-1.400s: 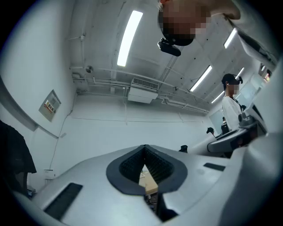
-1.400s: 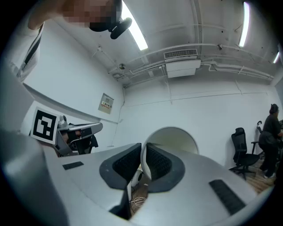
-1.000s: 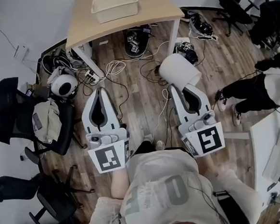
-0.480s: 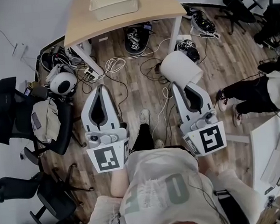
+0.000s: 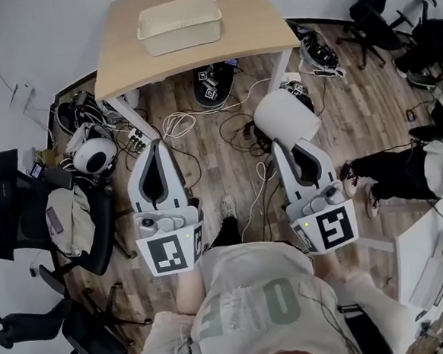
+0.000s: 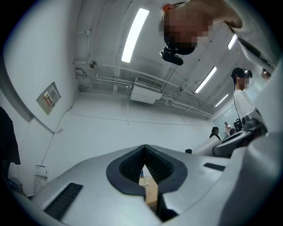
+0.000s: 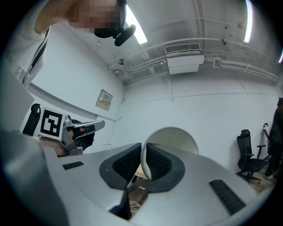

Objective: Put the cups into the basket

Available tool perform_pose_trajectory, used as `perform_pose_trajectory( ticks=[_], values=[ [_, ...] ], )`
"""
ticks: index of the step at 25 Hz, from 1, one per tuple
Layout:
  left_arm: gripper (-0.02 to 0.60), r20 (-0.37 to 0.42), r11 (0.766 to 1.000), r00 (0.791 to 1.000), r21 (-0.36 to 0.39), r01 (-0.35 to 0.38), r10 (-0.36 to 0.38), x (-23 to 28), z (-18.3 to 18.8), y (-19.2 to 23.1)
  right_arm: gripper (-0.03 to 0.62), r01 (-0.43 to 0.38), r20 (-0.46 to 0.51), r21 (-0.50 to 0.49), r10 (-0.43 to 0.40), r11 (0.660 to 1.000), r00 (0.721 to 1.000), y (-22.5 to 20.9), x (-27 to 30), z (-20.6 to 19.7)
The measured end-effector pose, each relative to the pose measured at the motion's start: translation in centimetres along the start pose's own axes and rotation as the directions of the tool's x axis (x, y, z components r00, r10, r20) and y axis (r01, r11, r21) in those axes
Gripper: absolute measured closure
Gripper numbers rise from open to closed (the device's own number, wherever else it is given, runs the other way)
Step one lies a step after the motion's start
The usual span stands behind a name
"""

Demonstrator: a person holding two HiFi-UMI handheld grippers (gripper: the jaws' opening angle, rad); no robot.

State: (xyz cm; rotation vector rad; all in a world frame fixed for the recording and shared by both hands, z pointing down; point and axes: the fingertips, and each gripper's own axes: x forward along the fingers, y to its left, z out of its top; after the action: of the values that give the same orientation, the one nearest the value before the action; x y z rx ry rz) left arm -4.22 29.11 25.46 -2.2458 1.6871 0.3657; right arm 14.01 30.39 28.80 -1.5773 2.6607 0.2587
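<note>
The right gripper (image 5: pixel 295 141) is clenched on a white cup (image 5: pixel 284 117). In the right gripper view the two dark ribbed pads (image 7: pixel 126 164) pinch the cup's thin wall near its rim, and the round open mouth of the cup (image 7: pixel 176 140) rises just beyond the right gripper (image 7: pixel 143 155). In the head view the cup sits right of centre. It is held on its side in the air above the floor, with its closed end pointing toward the upper left.

The left gripper (image 5: pixel 156 145) holds nothing. In the left gripper view its pads meet at their tips, so the left gripper (image 6: pixel 144 151) is closed and empty. Only a sliver of tan surface shows through the slit below the tips. Each gripper carries its marker cube close to the person's body, low in the frame.

Both tools hover over a wooden floor (image 5: pixel 212 154) strewn with cables (image 5: pixel 180 122). Beyond them, at the top centre of the frame, stands a light wooden table (image 5: pixel 252 26). The cream basket (image 5: pixel 182 36) rests on it, well apart from the cup. A white rounded device (image 5: pixel 95 155) lies at the left beside a dark office chair (image 5: pixel 26 218). Another person's legs (image 5: pixel 393 170) show at the right edge.
</note>
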Motion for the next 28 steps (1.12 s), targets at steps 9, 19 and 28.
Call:
perform_pose_trajectory(
  ticks=[9,19,28],
  values=[
    [0.577,0.033,1.000,0.999,0.026,-0.004,0.003,8.4,-2.8,6.9,0.563,0.000,0.035,-0.024,0.001,1.000,0.999,-1.6,11.9,-0.3],
    [0.577,0.005,1.000,1.000,0.013,0.000,0.000,13.9,-6.2,9.7,0.563,-0.009,0.033,-0.037,0.010,0.999,0.999,-3.7,18.6,-1.6],
    [0.577,-0.012,0.999,1.000,0.047,-0.019,0.020,20.8,-9.6,11.9,0.563,-0.053,0.039,-0.010,0.053,0.999,0.998,-7.6,26.2,-3.8]
  ],
)
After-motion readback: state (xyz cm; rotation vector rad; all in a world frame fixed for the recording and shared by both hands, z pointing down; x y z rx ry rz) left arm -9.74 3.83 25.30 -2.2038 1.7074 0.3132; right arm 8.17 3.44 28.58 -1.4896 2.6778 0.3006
